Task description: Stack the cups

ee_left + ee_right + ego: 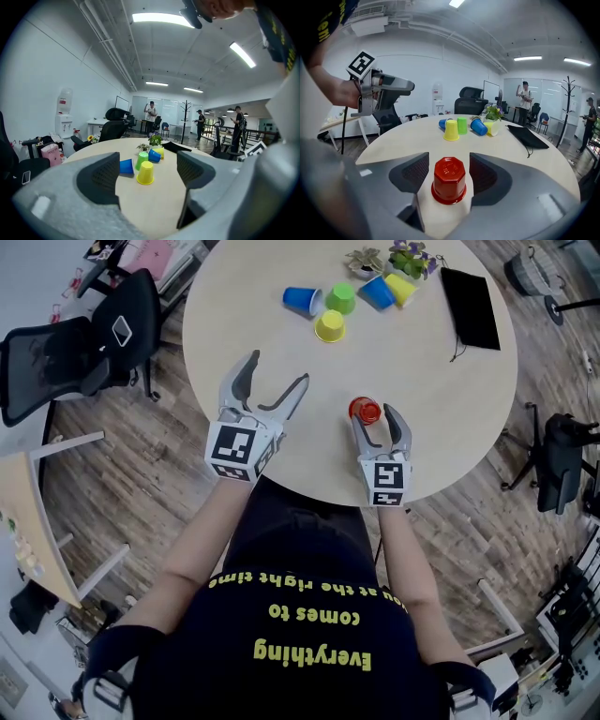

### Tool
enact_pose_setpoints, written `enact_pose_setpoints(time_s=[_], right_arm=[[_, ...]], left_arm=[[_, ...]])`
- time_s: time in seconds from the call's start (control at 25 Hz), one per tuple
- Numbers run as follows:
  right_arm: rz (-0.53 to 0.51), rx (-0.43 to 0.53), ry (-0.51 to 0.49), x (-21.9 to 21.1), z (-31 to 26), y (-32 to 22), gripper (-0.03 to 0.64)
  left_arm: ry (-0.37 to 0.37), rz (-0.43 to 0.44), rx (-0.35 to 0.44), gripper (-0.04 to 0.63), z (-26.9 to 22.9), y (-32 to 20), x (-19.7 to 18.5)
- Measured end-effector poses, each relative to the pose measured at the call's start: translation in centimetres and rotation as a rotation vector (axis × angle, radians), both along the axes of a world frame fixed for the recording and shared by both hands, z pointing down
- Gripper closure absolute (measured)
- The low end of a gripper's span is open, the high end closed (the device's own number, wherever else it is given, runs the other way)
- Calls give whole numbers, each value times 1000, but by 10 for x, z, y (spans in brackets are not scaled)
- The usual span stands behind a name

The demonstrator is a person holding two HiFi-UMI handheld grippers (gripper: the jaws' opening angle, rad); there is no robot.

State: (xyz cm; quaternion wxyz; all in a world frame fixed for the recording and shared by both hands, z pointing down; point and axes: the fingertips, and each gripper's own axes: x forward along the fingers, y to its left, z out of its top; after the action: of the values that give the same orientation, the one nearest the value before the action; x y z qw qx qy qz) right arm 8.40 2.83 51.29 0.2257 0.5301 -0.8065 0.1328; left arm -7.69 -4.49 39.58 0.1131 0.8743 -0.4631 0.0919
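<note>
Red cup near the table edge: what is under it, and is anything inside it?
The red cup stands upside down, rim on the table. Its inside is covered, so any contents cannot be seen.

1. My left gripper (pixel 148 177) has its jaws wide apart over the counter (pixel 154 208), with nothing between them.
2. Ahead, framed by the jaws, a yellow cup (pixel 146 173) stands upside down.
3. Just beyond it, a blue cup (pixel 126 167) lies on its side toward my left jaw, with a green cup (pixel 142 160) beside it.

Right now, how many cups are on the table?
6. The red cup stands inside the open right claw. Across the table cluster the left blue cup, green cup, near yellow cup, right blue cup and far yellow cup. Nested ones could be hidden.
</note>
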Motion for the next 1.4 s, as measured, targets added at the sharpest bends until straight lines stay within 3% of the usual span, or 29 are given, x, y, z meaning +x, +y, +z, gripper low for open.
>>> enact_pose_setpoints(time_s=[0.4,0.76,1.0,1.4], right_arm=[[43,166,-77,15,-95,-39,339],[54,180,-140,32,-140,-75,327],[94,203,-164,43,-148,-89,330],[146,163,-173,58,-122,-95,334]], left_arm=[[11,22,19,207,-10,-11,12],[18,52,17,207,-9,-33,29],[11,75,15,207,-1,-56,42],[-10,118,-27,208,33,-85,65]])
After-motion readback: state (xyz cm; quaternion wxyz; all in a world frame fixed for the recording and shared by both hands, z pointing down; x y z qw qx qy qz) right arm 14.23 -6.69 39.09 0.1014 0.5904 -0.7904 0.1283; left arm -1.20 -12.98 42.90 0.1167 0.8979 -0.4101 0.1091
